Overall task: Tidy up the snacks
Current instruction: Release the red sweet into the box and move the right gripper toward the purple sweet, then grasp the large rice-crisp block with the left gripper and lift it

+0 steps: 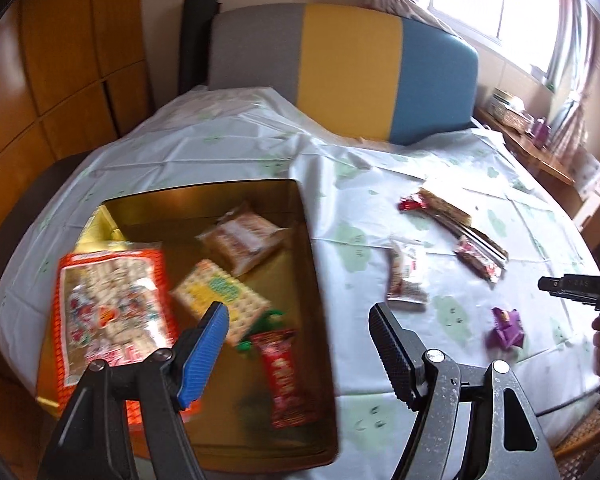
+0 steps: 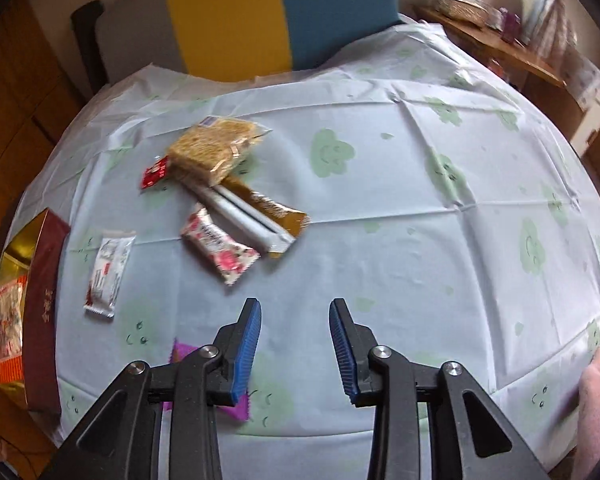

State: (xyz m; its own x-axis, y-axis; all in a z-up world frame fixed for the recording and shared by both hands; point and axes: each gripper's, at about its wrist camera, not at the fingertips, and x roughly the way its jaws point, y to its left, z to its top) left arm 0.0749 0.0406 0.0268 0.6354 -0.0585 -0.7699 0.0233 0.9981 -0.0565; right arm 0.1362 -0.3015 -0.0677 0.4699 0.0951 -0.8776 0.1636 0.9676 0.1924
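Both claws are being held open and empty – the left gripper [image 1: 298, 320] over the gold box's [image 1: 316, 288] edge, the right gripper [image 2: 295, 318] above bare tablecloth [image 2: 420, 220]. Some snacks are sitting in the box already, while the purple candy [image 1: 507, 326], white bar [image 2: 108, 272] and floral packet [image 2: 220, 250] are lying on the cloth.

One gold box [image 1: 308, 216], five snacks inside, six outside.

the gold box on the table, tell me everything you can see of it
The gold box is a rectangular, open-topped container with shiny gold inner walls and floor, seemingly metal or foil card; its outside wall looks dark red in the right wrist view. It sits flat on the tablecloth at the table's left side. Inside lie a large orange-bordered snack bag, a cracker pack, a clear-wrapped pack and a red bar. Neither gripper touches it.
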